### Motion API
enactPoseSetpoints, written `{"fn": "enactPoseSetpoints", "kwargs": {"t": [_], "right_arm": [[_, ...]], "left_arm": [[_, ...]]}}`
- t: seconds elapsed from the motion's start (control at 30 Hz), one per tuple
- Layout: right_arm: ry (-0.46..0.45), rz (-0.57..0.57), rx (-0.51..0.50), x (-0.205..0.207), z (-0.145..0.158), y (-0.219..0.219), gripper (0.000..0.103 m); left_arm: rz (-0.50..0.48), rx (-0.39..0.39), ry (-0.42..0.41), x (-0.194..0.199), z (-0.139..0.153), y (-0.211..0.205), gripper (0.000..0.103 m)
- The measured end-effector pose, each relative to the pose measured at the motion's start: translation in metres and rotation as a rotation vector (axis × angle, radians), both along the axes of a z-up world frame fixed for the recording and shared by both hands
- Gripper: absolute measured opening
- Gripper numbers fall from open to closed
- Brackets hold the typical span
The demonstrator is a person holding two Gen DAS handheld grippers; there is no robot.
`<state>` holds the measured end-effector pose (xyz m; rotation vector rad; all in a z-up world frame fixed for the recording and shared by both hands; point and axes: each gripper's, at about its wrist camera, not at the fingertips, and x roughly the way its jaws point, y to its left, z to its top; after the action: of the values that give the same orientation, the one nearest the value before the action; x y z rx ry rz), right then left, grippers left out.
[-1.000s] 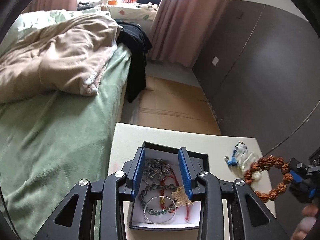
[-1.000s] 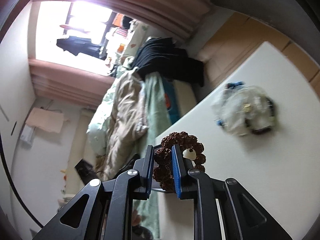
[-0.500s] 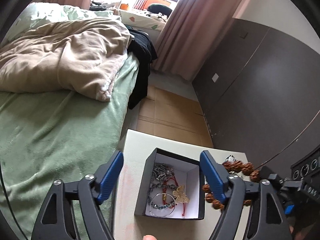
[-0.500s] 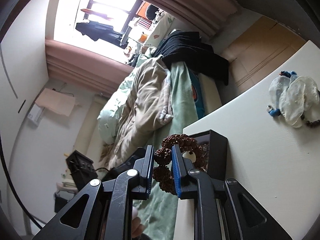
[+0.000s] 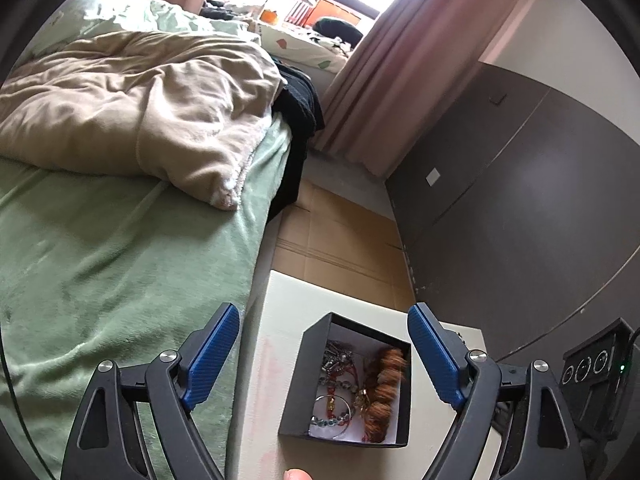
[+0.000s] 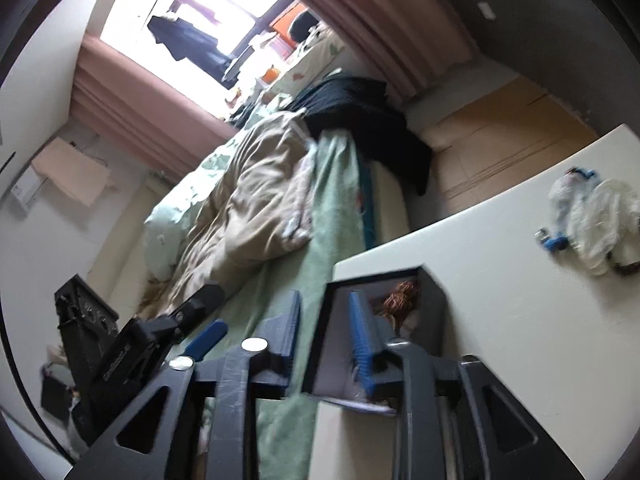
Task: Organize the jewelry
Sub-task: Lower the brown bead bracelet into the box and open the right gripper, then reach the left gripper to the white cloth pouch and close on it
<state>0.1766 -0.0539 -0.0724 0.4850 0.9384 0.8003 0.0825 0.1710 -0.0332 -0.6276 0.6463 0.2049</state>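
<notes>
left tongs (image 5: 324,354) spread | right tongs (image 6: 324,328) spread | bead bracelet (image 5: 384,392) in box (image 5: 308,380)

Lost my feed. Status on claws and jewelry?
Left claw open, hovering above black box. Right claw open, empty. Brown bead bracelet in box. Nothing blocking.

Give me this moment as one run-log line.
left gripper: open above black jewelry box | right gripper: open, empty | brown beaded bracelet: inside box | clear plastic bags: on white table
</notes>
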Motion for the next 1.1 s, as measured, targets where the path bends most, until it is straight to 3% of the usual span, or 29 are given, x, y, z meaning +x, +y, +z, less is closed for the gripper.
{"fn": "enactPoseSetpoints", "kwargs": {"t": [0.4, 0.53, 0.77, 0.97, 1.03, 1.1], "right_arm": [[0.017, -0.074, -0.044, 0.004, 0.007, -0.034, 0.04], [0.003, -0.142, -0.071, 0.006, 0.014, -0.061, 0.068], [0.046, -0.244, -0.078, 0.017, 0.013, -0.109, 0.071], [0.149, -0.271, -0.089, 0.03, -0.002, -0.132, 0.077], [0.166, -0.289, -0.095, 0.031, -0.006, -0.138, 0.095], [0.181, -0.308, -0.081, 0.033, -0.009, -0.145, 0.103]], "left_arm": [[-0.029, 0.045, 0.003, 0.004, 0.003, -0.016, 0.086], [-0.053, 0.064, 0.002, 0.008, 0.005, -0.029, 0.086], [-0.107, 0.105, 0.008, 0.018, 0.007, -0.056, 0.086], [-0.165, 0.115, -0.002, 0.027, 0.008, -0.077, 0.086], [-0.177, 0.128, 0.0, 0.031, 0.009, -0.084, 0.088], [-0.191, 0.139, 0.0, 0.036, 0.01, -0.092, 0.095]]}}
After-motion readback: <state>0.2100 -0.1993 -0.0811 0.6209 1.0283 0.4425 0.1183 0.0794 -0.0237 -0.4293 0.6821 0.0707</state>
